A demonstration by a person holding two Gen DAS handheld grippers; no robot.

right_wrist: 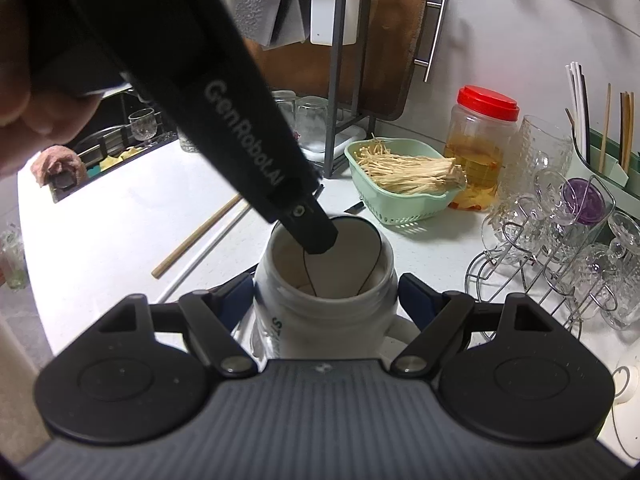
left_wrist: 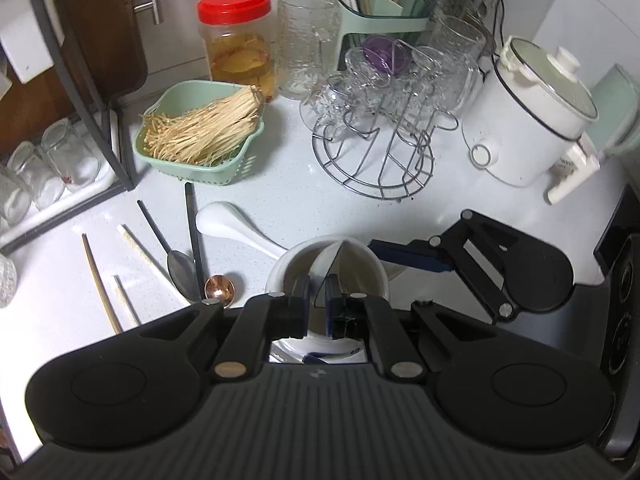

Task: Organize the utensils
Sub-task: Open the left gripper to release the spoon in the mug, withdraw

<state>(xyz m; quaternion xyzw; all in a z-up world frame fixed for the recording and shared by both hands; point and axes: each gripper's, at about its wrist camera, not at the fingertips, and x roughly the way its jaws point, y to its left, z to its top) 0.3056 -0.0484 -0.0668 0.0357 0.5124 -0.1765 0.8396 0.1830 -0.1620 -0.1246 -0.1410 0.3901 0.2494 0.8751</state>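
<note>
My right gripper (right_wrist: 326,296) grips a white mug (right_wrist: 320,320) on the counter, a blue pad pressed to each side. One of its fingers (left_wrist: 408,258) shows against the mug (left_wrist: 276,276) in the left wrist view. My left gripper (left_wrist: 316,296) points down into the mug, shut on a thin white spoon-like utensil with a dark rim (left_wrist: 332,256). Its broad end (right_wrist: 340,256) stands inside the mug. Left of the mug lie a white ceramic spoon (left_wrist: 224,224), a black chopstick (left_wrist: 196,236), a dark metal spoon (left_wrist: 180,268), a copper spoon (left_wrist: 219,290) and pale chopsticks (left_wrist: 100,280).
Behind stand a green basket of enoki mushrooms (left_wrist: 200,132), a red-lidded jar (left_wrist: 236,48), a wire rack of glasses (left_wrist: 372,120), a white electric pot (left_wrist: 532,120) and a green chopstick holder (left_wrist: 384,4). A sink (right_wrist: 112,140) lies at far left.
</note>
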